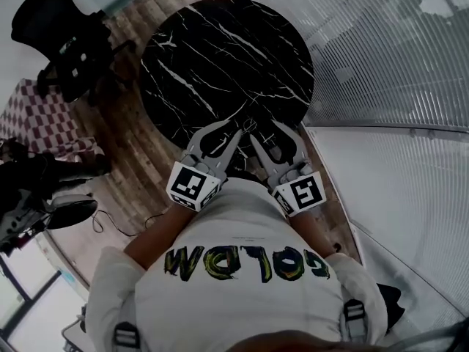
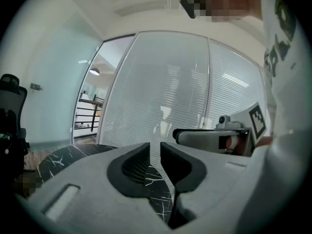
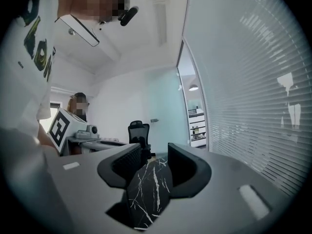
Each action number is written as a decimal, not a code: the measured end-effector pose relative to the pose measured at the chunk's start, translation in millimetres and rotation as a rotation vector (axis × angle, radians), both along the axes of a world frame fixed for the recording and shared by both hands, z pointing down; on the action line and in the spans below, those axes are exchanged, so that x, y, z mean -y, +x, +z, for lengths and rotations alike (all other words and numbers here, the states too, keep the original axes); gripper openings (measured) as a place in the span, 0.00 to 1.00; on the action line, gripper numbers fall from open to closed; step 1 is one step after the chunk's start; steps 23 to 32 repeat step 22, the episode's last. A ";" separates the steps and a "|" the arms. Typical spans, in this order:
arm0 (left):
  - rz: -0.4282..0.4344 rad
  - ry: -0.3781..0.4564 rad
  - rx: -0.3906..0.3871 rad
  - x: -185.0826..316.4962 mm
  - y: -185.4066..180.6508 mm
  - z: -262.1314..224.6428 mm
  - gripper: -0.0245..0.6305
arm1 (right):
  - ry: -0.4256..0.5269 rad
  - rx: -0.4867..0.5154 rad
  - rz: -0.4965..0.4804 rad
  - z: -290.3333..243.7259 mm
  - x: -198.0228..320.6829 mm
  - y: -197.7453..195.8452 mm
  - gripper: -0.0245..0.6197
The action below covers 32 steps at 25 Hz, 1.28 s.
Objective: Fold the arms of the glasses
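Observation:
No glasses show in any view. In the head view both grippers are held up close to the person's chest, over the near edge of a round black marble table [image 1: 220, 50]. My left gripper [image 1: 226, 127] has a narrow gap between its jaws, and in the left gripper view [image 2: 155, 147] only the blinds and the table [image 2: 73, 152] show through it. My right gripper [image 1: 267, 127] stands wider open. In the right gripper view [image 3: 154, 150] nothing lies between the pads, with the table [image 3: 148, 184] below. Each gripper points nearly level.
A black office chair [image 1: 62, 28] stands beyond the table at the left on a wooden floor. A glass wall with white blinds [image 1: 381, 42] curves round the right side. A checked cloth [image 1: 37, 116] and a black round object [image 1: 69, 213] lie at the left. Another person [image 3: 78, 106] stands far off.

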<state>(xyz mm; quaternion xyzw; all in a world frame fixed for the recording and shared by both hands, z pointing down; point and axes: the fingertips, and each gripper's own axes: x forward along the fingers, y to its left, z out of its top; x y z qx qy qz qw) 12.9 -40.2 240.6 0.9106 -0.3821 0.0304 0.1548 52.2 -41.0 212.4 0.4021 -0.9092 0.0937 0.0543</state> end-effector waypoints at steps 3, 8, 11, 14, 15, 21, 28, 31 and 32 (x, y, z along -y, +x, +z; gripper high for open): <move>-0.014 0.014 -0.006 7.3 -3.6 -5.3 0.13 | 0.010 0.010 -0.008 -4.2 2.1 -4.0 0.31; -0.025 0.011 -0.010 14.8 -9.7 -7.1 0.13 | 0.015 0.012 -0.018 -8.4 4.2 -10.3 0.31; -0.030 0.011 -0.004 16.9 -10.3 -3.4 0.13 | 0.016 0.015 -0.017 -4.3 6.4 -8.7 0.31; -0.032 0.013 -0.001 15.6 -9.1 -1.6 0.13 | 0.015 0.014 -0.015 -1.1 5.2 -6.0 0.31; -0.030 0.011 -0.001 15.1 -8.8 -1.9 0.13 | 0.014 0.012 -0.014 -1.2 4.9 -5.7 0.31; -0.019 -0.006 0.003 15.8 -5.6 -0.9 0.13 | 0.006 0.001 -0.010 -1.9 7.9 -3.5 0.31; -0.019 -0.010 0.003 15.8 -5.0 -0.6 0.13 | 0.004 0.001 -0.009 -1.8 8.3 -2.8 0.31; -0.019 -0.010 0.003 15.8 -5.0 -0.6 0.13 | 0.004 0.001 -0.009 -1.8 8.3 -2.8 0.31; -0.019 -0.010 0.003 15.8 -5.0 -0.6 0.13 | 0.004 0.001 -0.009 -1.8 8.3 -2.8 0.31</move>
